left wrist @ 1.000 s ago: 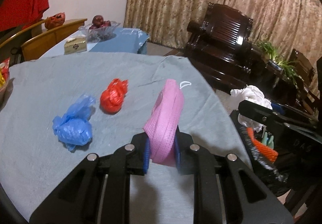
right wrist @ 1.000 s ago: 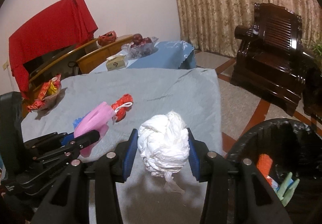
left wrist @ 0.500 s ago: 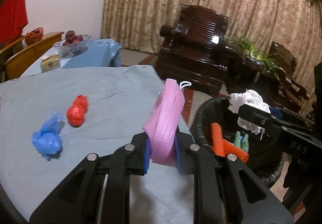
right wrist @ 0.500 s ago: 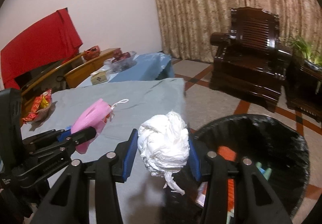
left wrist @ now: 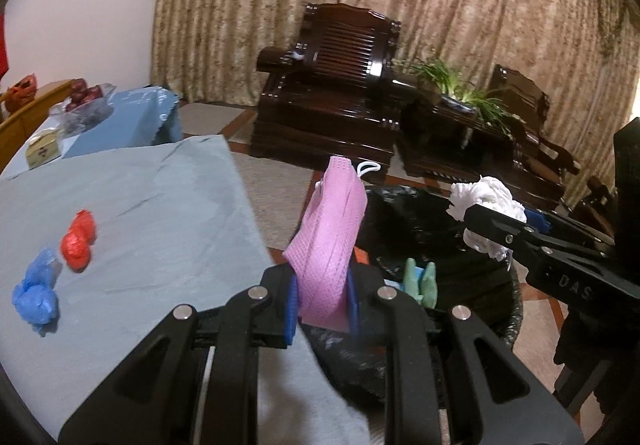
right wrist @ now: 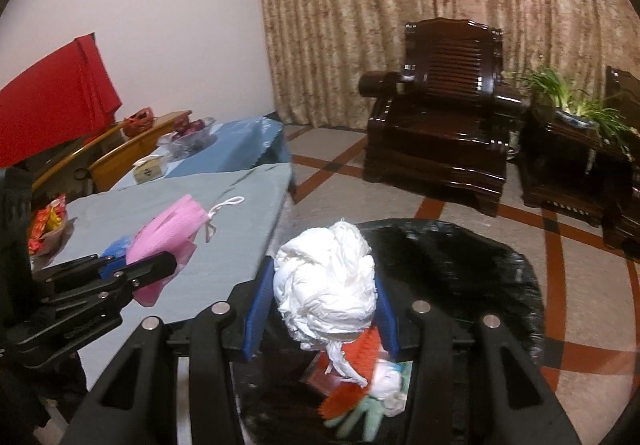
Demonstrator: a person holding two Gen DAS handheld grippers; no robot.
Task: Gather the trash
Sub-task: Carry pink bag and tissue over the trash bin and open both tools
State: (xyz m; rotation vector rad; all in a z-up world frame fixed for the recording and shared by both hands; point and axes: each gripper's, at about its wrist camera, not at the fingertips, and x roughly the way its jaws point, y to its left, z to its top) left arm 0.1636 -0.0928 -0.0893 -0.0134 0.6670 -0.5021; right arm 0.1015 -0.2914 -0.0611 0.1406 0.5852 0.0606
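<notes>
A: Left to right. Grey-clothed table (left wrist: 152, 213): a blue plastic wad (left wrist: 35, 295) and a red plastic wad (left wrist: 78, 239) lie on it, just beside each other, not yet collected.

B: Left gripper (left wrist: 322, 303)?

A: Narrow, pinching a pink face mask (left wrist: 332, 241) upright between its blue pads. It sits at the table's edge, beside the bin rather than squarely over it.

B: Right gripper (right wrist: 320, 319)?

A: Clamped on a white crumpled wad (right wrist: 326, 285), over the mouth of the black-lined trash bin (right wrist: 500, 277).

B: Step in hand?

A: The drop, by my reading. Right side looks ready: jaws need only part and the wad should fall inside. Left needs to carry the mask further right, over the liner, before letting go. The ear loop could snag a pad.

B: Bin contents?

A: Something orange and ridged (right wrist: 352, 377), a pale green glove-like piece (right wrist: 360, 417), white scraps, a dark reddish wrapper. Not full. Two wads remain afterwards.
</notes>
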